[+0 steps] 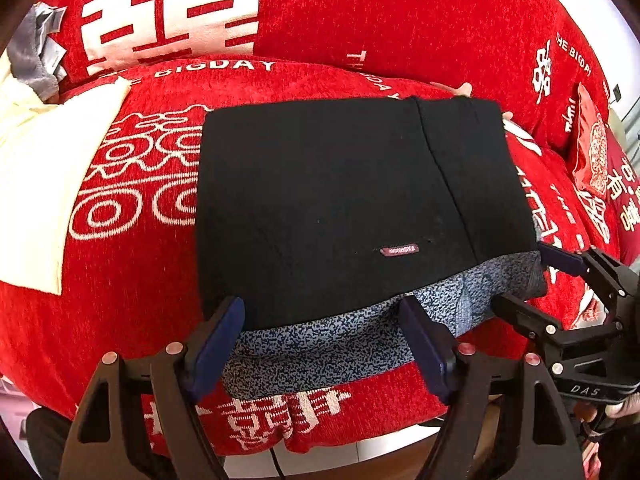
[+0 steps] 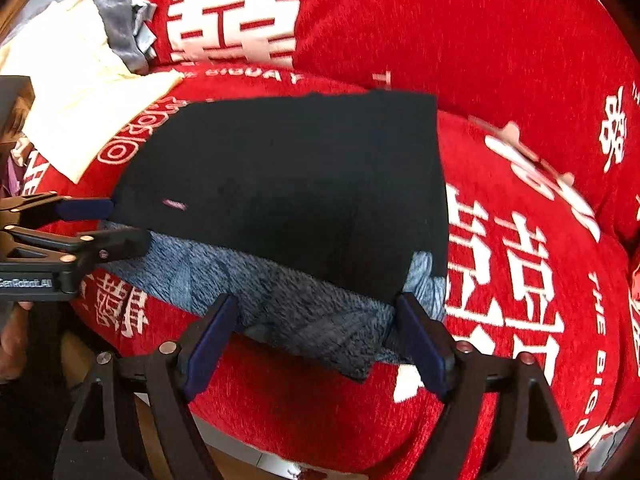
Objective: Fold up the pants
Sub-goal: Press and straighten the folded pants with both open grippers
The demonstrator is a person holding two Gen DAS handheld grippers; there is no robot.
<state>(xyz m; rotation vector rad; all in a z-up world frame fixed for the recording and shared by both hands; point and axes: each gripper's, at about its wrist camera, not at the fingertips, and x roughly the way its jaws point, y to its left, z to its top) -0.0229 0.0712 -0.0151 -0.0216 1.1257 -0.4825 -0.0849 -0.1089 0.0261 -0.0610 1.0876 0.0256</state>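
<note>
The black pants (image 1: 328,200) lie folded into a flat rectangle on the red sofa seat (image 1: 132,304), with their blue speckled fleece lining (image 1: 320,352) showing along the near edge. A small pink label (image 1: 399,249) sits on the black cloth. My left gripper (image 1: 322,340) stands open at the near-left part of that edge, the lining lying loose between its fingers. My right gripper (image 2: 318,336) is open at the near-right corner of the pants (image 2: 280,184), over the lining (image 2: 304,320). Each gripper also shows in the other's view: the right gripper (image 1: 536,284) and the left gripper (image 2: 104,224).
A cream cloth (image 1: 40,180) and a grey garment (image 1: 32,52) lie at the left of the seat. A red printed packet (image 1: 592,152) leans at the far right. Red back cushions (image 1: 400,20) with white characters rise behind the pants. The seat's front edge is just below the grippers.
</note>
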